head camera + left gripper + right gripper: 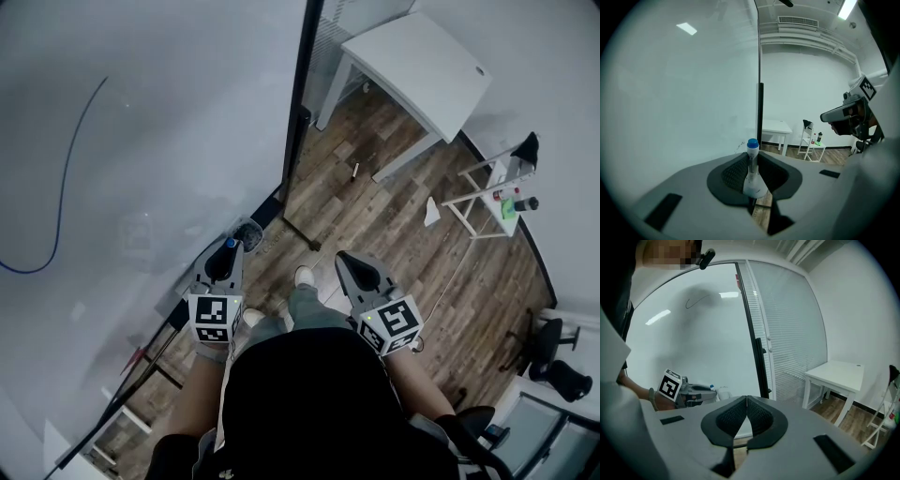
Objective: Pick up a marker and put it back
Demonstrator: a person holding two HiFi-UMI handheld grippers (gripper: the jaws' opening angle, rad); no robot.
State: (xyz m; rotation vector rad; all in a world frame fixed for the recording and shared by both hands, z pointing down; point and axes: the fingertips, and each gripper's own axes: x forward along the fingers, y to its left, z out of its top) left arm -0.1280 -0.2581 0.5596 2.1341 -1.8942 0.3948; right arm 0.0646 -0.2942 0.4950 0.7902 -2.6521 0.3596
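Note:
My left gripper (751,169) is shut on a white marker with a blue cap (752,161), which stands upright between its jaws. In the head view the left gripper (228,251) is held close to the whiteboard (141,141), the blue cap (231,243) showing at its tip. A blue curved line (66,178) is drawn on the board. My right gripper (746,413) is shut with nothing between its jaws; in the head view the right gripper (349,263) hovers over the wooden floor, to the right of the left one.
A black board frame post (298,112) runs down beside the whiteboard. A white table (412,70) stands at the back, a small white rack with bottles (502,197) to the right. A dark marker-like object (355,171) lies on the floor. An office chair (553,361) is at the right edge.

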